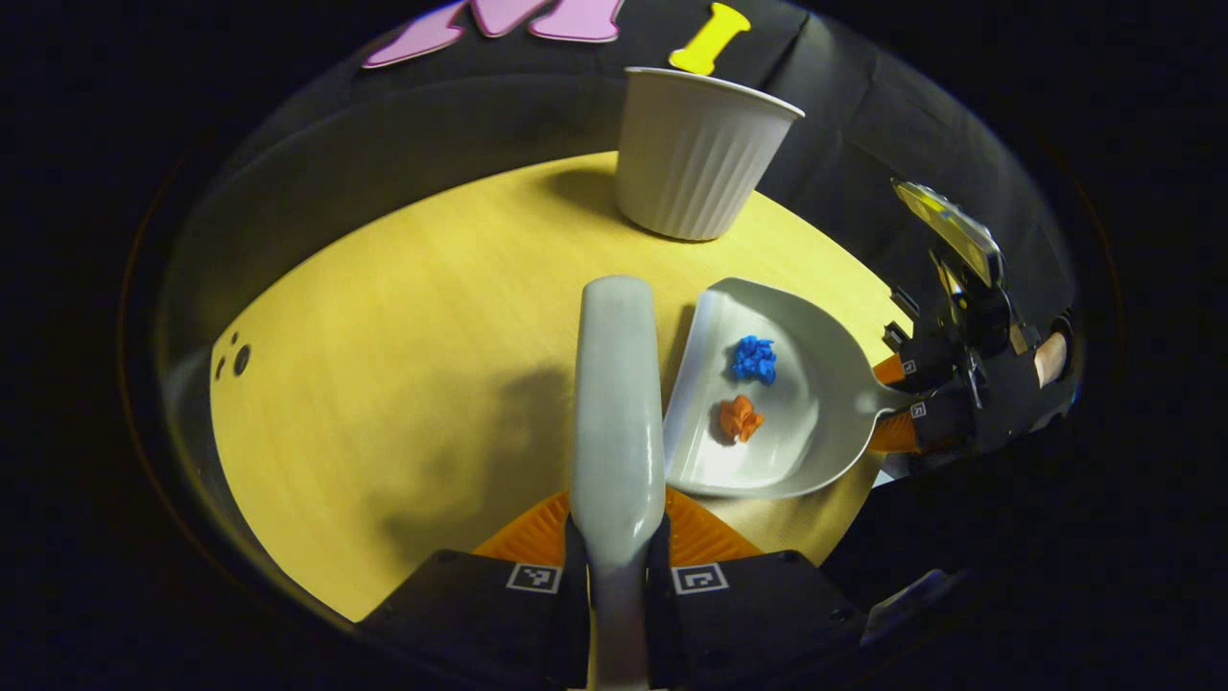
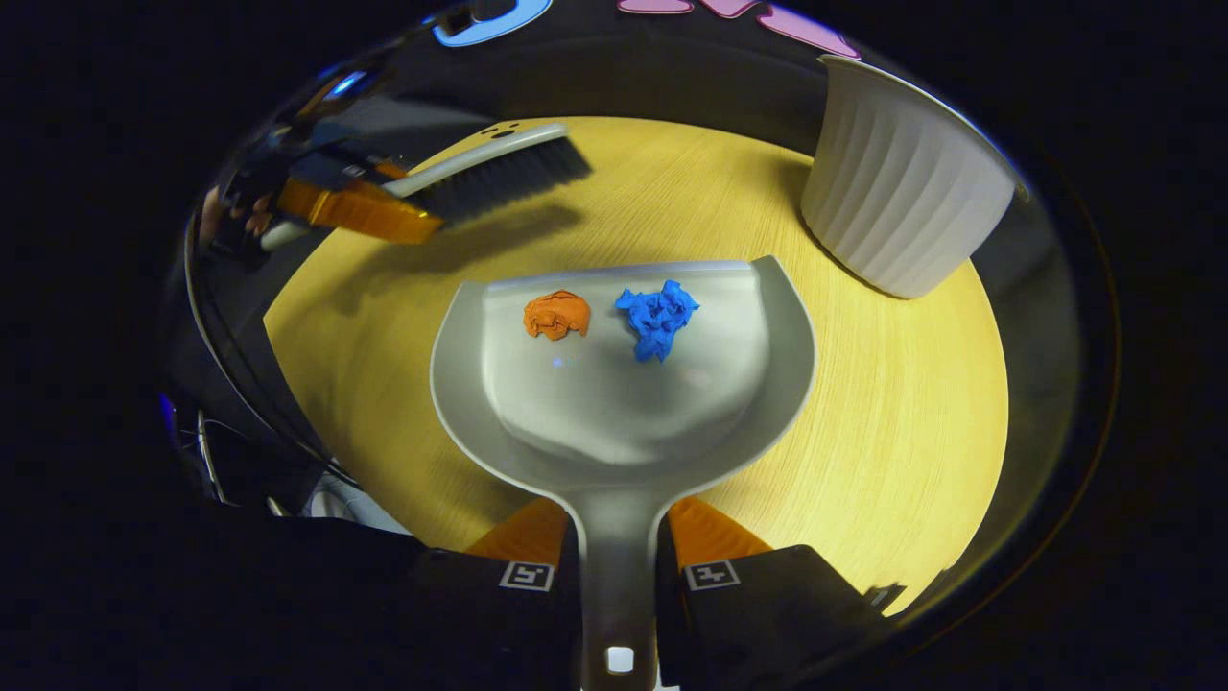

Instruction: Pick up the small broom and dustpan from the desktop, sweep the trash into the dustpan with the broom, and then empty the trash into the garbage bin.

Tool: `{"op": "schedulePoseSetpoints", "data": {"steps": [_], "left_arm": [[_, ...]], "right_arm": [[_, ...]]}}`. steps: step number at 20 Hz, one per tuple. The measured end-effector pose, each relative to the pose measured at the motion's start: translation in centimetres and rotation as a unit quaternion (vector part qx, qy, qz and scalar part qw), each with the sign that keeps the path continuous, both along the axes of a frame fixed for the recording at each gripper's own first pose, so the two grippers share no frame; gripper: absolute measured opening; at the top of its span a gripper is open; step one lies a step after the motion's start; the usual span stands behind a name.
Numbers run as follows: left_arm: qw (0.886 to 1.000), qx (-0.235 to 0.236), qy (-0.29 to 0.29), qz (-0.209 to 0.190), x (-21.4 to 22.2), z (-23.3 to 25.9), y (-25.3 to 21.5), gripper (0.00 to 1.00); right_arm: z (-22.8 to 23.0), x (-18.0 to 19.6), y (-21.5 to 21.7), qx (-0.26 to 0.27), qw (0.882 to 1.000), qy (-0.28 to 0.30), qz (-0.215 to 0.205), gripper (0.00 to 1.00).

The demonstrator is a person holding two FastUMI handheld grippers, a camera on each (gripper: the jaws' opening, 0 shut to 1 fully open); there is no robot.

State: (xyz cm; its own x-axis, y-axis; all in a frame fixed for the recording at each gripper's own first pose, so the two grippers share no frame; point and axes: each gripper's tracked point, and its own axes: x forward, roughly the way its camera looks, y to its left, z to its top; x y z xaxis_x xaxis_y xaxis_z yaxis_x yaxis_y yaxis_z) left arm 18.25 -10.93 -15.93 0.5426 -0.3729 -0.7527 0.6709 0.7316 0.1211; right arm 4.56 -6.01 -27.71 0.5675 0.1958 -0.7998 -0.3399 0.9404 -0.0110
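Plastic dustpan (image 2: 624,403): my right gripper (image 2: 619,552) clamps its handle; orange wad (image 2: 556,315), blue wad (image 2: 658,317) inside.
Broom (image 1: 617,413): left gripper (image 1: 617,557) clamped.
Bin (image 2: 902,192): upper right, unobstructed.

Pale grey dustpan (image 2: 614,422) holding one orange crumpled scrap (image 2: 556,315) and one blue crumpled scrap (image 2: 658,317). Broom (image 2: 480,173) with pale grey back and dark bristles. White bin (image 2: 902,192) with vertically ribbed wall. Light yellow tabletop (image 1: 403,336) with fine wood grain. Small black-and-white square markers (image 2: 711,575) on the black gripper bodies.
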Motion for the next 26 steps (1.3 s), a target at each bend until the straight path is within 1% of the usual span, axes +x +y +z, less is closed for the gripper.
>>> {"op": "schedulePoseSetpoints", "data": {"steps": [1,2,3,6,7,8,10,13,15,16,17,18,19,20,21,22,24,25,26], "left_arm": [[1.0,-0.002,-0.006,0.017,-0.6,-0.3,1.4,0.26],[0.999,-0.005,-0.009,0.035,-1.2,-1.1,3.0,0.27],[0.999,-0.007,-0.01,0.052,-1.9,-2.0,4.3,0.25],[0.995,-0.017,-0.006,0.1,-3.8,-4.9,8.3,0.26],[0.994,-0.025,-0.006,0.109,-4.5,-5.4,8.9,0.29],[0.993,-0.034,-0.007,0.114,-5.9,-4.9,8.9,0.27],[0.991,-0.041,-0.011,0.124,-7.8,-5.1,9.6,0.27],[0.99,-0.043,-0.02,0.132,-8.5,-5.9,9.5,0.29],[0.99,-0.045,-0.028,0.13,-9.4,-6.2,9.5,0.25],[0.99,-0.048,-0.029,0.13,-9.7,-6.4,9.4,0.27],[0.99,-0.053,-0.031,0.131,-9.9,-6.5,9.4,0.25],[0.989,-0.058,-0.031,0.131,-10.1,-6.6,9.5,0.25],[0.989,-0.063,-0.031,0.134,-10.3,-6.8,9.5,0.28],[0.988,-0.067,-0.031,0.138,-10.3,-6.8,9.6,0.27],[0.987,-0.069,-0.027,0.143,-10.5,-6.9,9.9,0.25],[0.986,-0.068,-0.025,0.148,-10.5,-7.1,10.3,0.28],[0.986,-0.063,-0.021,0.151,-10.7,-6.8,10.9,0.26],[0.986,-0.06,-0.02,0.152,-11.1,-6.8,11.6,0.26],[0.986,-0.059,-0.019,0.152,-11.3,-6.5,12.0,0.29]], "right_arm": [[0.1,-0.1,0.1,0.008,1.0,0.001,-0.006,0.35],[0.1,-0.3,0.2,0.011,1.0,0.0,-0.011,0.35],[0.4,-0.4,0.1,0.011,1.0,-0.003,-0.014,0.34],[1.3,-1.0,0.2,0.015,1.0,-0.002,-0.022,0.34],[1.8,-1.1,-0.1,0.013,1.0,-0.004,-0.024,0.34],[2.0,-1.0,-0.3,0.007,1.0,-0.01,-0.024,0.34],[2.7,-0.6,-1.2,-0.001,0.999,-0.017,-0.03,0.34],[4.2,-0.7,-1.6,0.011,0.999,-0.02,-0.048,0.34],[5.4,-0.9,-2.1,0.021,0.997,-0.028,-0.063,0.34],[5.9,-0.8,-2.3,0.022,0.997,-0.033,-0.068,0.34],[6.4,-0.7,-2.7,0.021,0.996,-0.038,-0.073,0.34],[6.9,-0.7,-3.0,0.023,0.996,-0.041,-0.081,0.34],[7.5,-0.7,-3.2,0.026,0.994,-0.044,-0.092,0.34],[8.0,-0.5,-3.3,0.033,0.993,-0.05,-0.101,0.34],[8.6,-0.2,-3.2,0.042,0.991,-0.058,-0.109,0.34],[9.3,0.0,-3.3,0.053,0.99,-0.066,-0.115,0.34],[11.2,0.9,-4.0,0.069,0.986,-0.076,-0.13,0.34],[12.2,1.4,-4.9,0.071,0.984,-0.079,-0.14,0.34],[13.0,2.1,-5.8,0.067,0.984,-0.083,-0.143,0.34]]}}
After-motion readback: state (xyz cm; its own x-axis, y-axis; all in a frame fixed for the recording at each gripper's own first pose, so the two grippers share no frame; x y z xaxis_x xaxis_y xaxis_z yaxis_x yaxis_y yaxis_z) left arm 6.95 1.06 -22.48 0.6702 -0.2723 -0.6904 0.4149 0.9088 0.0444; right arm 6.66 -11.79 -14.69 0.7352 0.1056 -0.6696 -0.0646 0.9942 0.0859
